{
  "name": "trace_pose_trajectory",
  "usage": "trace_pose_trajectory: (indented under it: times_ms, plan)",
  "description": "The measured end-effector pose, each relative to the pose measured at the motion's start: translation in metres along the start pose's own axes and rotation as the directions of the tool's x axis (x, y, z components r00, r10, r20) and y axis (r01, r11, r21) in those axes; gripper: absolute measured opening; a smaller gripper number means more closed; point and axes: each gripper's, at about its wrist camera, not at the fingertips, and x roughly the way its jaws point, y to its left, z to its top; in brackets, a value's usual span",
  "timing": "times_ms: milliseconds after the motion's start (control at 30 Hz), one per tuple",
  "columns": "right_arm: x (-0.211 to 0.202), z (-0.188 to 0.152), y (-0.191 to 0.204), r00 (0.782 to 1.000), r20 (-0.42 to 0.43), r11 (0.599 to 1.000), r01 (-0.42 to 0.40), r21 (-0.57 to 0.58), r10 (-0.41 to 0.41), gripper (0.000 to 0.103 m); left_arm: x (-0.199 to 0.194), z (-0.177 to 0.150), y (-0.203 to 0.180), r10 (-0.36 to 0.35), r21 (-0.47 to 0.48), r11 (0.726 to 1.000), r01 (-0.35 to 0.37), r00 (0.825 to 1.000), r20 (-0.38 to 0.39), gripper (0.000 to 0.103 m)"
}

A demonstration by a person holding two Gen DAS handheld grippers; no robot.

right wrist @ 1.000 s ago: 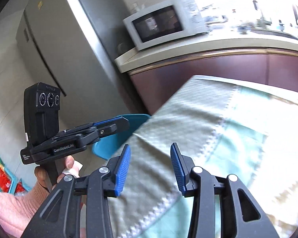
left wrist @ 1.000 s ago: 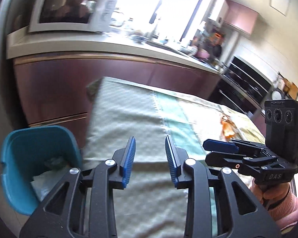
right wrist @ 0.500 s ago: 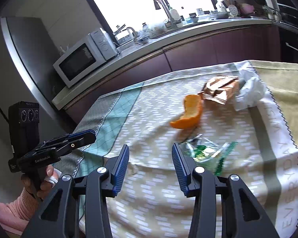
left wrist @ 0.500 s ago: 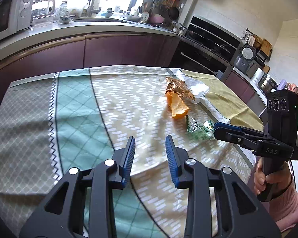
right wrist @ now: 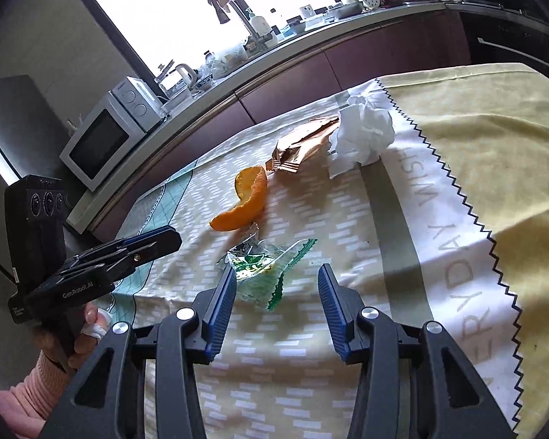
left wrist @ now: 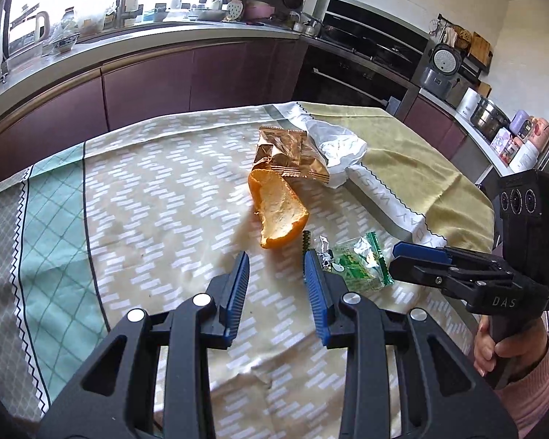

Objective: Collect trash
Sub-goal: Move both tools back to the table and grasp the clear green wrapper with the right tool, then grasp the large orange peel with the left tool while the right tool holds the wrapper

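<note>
Green wrapper (right wrist: 263, 270) | just ahead of right hand-held gripper (right wrist: 277, 285) | jaws opening, empty

Peel (left wrist: 279, 212) on tablecloth (left wrist: 146, 201); foil packet (left wrist: 291, 155) behind it; tissue (left wrist: 338, 146) beside packet; clear wrapper (left wrist: 355, 263) nearest.

Blown-out daylight from the window (right wrist: 172, 7), sharp frames, fisheye-bent edges.

place: home kitchen | evidence: microwave (right wrist: 102, 142), countertop (left wrist: 157, 36), built-in oven (left wrist: 351, 69)
</note>
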Motion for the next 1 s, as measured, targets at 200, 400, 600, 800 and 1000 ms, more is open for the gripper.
trace_pose_trajectory:
  times_ms: [200,400,600,800,1000]
  plan:
    - [0.007,0.001,-0.005,1.000,-0.013,0.999,-0.024,0.021,0.024,0.044,0.024,0.010,-0.012,0.019,0.033,0.999,-0.018,0.999,-0.031,0.031]
    - [0.011,0.001,-0.010,0.999,-0.021,0.998,-0.046,0.044,0.047,0.044,0.039,0.014,-0.014,0.028,0.031,0.999,-0.027,0.998,-0.048,0.023]
    - [0.013,-0.001,-0.011,0.997,-0.030,0.996,-0.067,0.051,0.069,0.030,0.041,0.015,-0.015,0.017,0.036,0.999,-0.015,0.999,-0.046,0.010]
    - [0.012,-0.003,-0.013,0.994,-0.031,0.993,-0.098,0.067,0.100,0.017,0.038,0.014,-0.022,0.006,0.056,0.998,-0.004,0.999,-0.033,0.001]
    - [0.003,-0.003,-0.017,0.993,-0.008,0.990,-0.115,0.082,0.116,0.012,0.037,0.014,-0.022,0.012,0.066,0.998,-0.011,1.000,-0.024,0.009]
